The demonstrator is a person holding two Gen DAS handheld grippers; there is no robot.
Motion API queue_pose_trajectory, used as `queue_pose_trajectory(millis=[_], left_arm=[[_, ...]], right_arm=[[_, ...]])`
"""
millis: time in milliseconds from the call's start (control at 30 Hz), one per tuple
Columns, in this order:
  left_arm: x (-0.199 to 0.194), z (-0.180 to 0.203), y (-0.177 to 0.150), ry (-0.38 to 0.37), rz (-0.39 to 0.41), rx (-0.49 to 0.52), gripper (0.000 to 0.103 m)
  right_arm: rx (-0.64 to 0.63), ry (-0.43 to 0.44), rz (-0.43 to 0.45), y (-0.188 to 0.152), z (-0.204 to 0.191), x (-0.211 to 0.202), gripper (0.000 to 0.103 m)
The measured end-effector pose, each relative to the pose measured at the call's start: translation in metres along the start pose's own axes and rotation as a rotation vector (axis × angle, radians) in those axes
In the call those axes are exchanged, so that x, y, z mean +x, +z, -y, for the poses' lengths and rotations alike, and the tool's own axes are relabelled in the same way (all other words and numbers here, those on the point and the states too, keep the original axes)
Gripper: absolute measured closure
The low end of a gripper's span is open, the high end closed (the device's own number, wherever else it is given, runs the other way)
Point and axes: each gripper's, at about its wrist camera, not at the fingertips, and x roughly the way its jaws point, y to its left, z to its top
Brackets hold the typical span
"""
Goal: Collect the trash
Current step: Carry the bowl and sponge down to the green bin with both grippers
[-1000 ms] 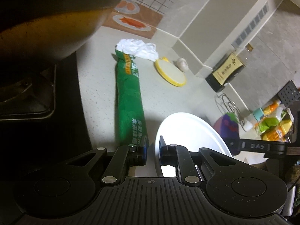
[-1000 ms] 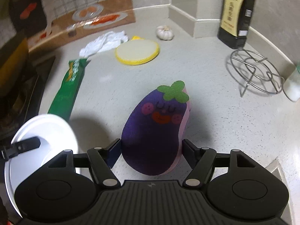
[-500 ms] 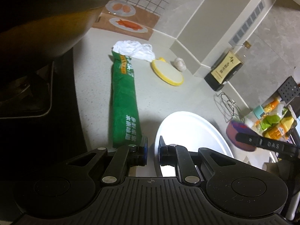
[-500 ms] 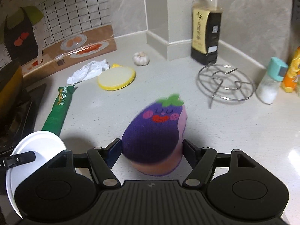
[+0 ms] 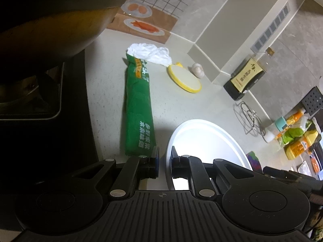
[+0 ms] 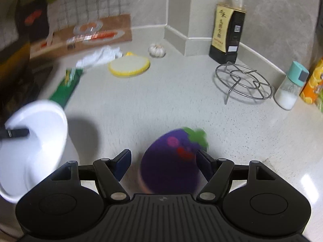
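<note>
My left gripper (image 5: 164, 163) is shut on the rim of a white plate (image 5: 203, 139), held tilted above the counter; the plate also shows in the right wrist view (image 6: 38, 137). My right gripper (image 6: 163, 162) is open, and a purple eggplant-shaped sponge (image 6: 171, 163) sits blurred between its fingers, apart from them; a bit of it shows in the left wrist view (image 5: 253, 158). A long green wrapper (image 5: 138, 109) lies on the counter beside the stove, also seen in the right wrist view (image 6: 65, 88). A crumpled white plastic bag (image 5: 150, 52) lies at the wrapper's far end.
A dark wok (image 5: 50, 20) and stove (image 5: 40, 121) fill the left. A yellow round sponge (image 6: 129, 66), garlic bulb (image 6: 157, 50), soy sauce bottle (image 6: 227, 30), wire trivet (image 6: 243, 81) and salt shaker (image 6: 290, 86) stand toward the back and right. Seasoning packets (image 5: 298, 139) sit at far right.
My right gripper opened and let go of the eggplant sponge, which dropped lower between the fingers. The left gripper stays shut on the plate, shifted slightly.
</note>
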Motion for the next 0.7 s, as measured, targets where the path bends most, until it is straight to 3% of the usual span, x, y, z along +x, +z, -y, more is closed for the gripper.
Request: queue_pose_trajectory(millis=[100,300,467,567,700], left_arm=[[0.000,0.000,0.001,-0.003,0.001,0.001,0.089],[0.001,-0.001,0.001,-0.011,-0.004,0.013,0.089],[0.000,-0.002,0.002,-0.016,-0.012,0.029,0.089],[0.000,-0.001,0.004,-0.026,-0.024,0.051,0.089],[0.001,-0.003,0.008,-0.056,-0.049,0.081,0.089]], right_arm=[[-0.045,-0.033,-0.008,-0.007,-0.003,-0.001,0.031],[0.115,-0.033,-0.016,-0.007,0.010,0.006,0.031],[0.131,-0.054,-0.054,-0.014,0.008,0.019,0.031],[0.169,-0.014,-0.069,-0.015,0.006,0.015,0.037],[0.221,0.004,-0.005,-0.011,-0.004,-0.011,0.037]])
